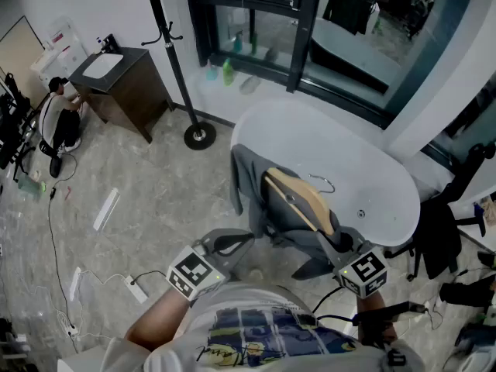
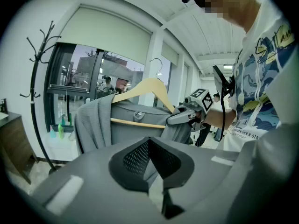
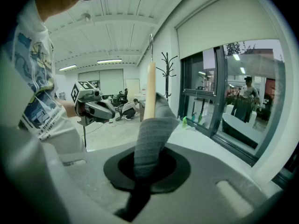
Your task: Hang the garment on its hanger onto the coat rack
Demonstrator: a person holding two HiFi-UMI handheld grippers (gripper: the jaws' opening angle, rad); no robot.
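A grey garment hangs on a wooden hanger with a metal hook, held in the air in front of me over the near end of a white table. My right gripper is shut on the garment's cloth at the hanger's right end; the cloth strip rises from its jaws beside the wood. My left gripper sits at the garment's lower left edge. Grey shows between its pads, and I cannot tell whether they grip. The black coat rack stands far left, well away.
The white oval table lies under and beyond the garment. A brown cabinet with a basin stands left of the coat rack's round base, with a crouching person beside it. Cables and a power strip lie on the floor. A black chair stands right.
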